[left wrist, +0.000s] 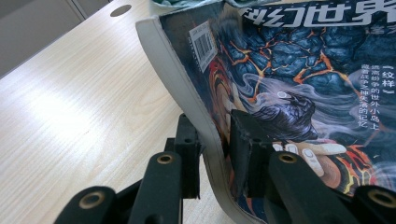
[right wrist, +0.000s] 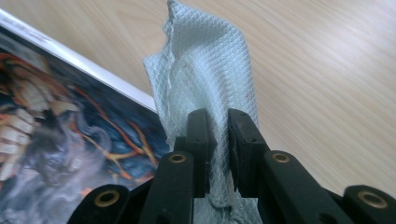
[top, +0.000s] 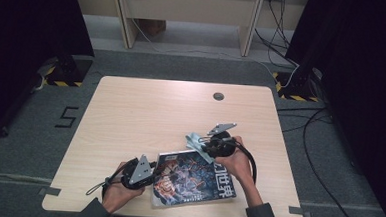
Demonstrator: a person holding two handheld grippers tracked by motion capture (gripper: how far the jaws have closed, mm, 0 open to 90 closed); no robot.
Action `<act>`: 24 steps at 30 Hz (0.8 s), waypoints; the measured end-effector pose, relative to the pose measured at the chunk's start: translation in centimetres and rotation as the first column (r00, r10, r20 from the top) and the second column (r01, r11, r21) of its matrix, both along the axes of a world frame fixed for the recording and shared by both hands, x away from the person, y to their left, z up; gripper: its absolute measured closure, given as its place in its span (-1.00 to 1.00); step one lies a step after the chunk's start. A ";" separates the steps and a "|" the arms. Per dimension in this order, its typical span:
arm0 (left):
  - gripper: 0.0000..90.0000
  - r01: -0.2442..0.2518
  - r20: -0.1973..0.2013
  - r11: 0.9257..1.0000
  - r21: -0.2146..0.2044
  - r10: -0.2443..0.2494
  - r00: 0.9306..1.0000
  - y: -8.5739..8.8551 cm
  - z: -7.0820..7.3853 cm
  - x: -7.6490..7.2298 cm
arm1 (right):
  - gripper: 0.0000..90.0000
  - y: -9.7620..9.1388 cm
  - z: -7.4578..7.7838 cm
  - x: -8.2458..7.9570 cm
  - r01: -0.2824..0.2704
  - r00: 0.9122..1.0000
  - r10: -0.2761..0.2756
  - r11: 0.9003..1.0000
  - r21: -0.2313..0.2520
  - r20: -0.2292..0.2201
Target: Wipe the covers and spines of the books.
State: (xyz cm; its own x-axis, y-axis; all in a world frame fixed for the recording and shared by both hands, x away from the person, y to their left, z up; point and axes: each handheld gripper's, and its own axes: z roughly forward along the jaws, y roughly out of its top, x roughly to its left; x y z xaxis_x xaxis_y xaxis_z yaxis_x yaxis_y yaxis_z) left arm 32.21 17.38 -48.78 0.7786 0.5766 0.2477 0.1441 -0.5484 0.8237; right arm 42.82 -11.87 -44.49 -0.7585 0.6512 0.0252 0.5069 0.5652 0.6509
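Here your left gripper [top: 150, 170] is clamped on the left edge of the magazine [top: 193, 179], one jaw under the pages and one on the cover, as the left gripper view shows. The magazine lies on the table [top: 145, 116] near its front edge, between your two hands. Your right gripper [top: 205, 145] is pinched on a pale blue cloth [right wrist: 205, 70], which stands up between the jaws just over the magazine's far right corner.

Magazine [left wrist: 289, 70] title: we see it cut off by the top edge.
Cloth [right wrist: 205, 70] lower end: hidden behind the jaws.
Magazine cover [right wrist: 60, 116]: blurred, cropped at left edge.
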 end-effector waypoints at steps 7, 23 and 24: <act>0.63 0.003 0.005 1.000 0.004 -0.003 1.000 0.0 0.1 0.0 | 0.77 -2.6 -1.2 1.1 0.074 0.997 -0.074 0.997 -0.011 -0.038; 0.62 -0.001 -0.002 1.000 -0.011 0.001 1.000 0.2 0.1 0.1 | 0.77 -6.9 -3.1 2.4 0.207 0.974 -0.211 0.977 -0.052 -0.085; 0.62 -0.001 -0.002 1.000 -0.014 0.001 1.000 0.2 0.1 0.1 | 0.77 -7.1 -3.0 2.4 0.214 0.973 -0.218 0.975 -0.052 -0.083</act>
State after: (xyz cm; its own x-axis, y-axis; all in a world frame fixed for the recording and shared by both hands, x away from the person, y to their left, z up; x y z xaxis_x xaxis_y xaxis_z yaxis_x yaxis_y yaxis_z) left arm 32.34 17.61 -48.67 0.7783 0.5812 0.2378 0.1465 -0.5363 0.8312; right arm 45.23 -19.00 -47.50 -0.5961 0.8011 0.0536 0.6737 0.4627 0.5762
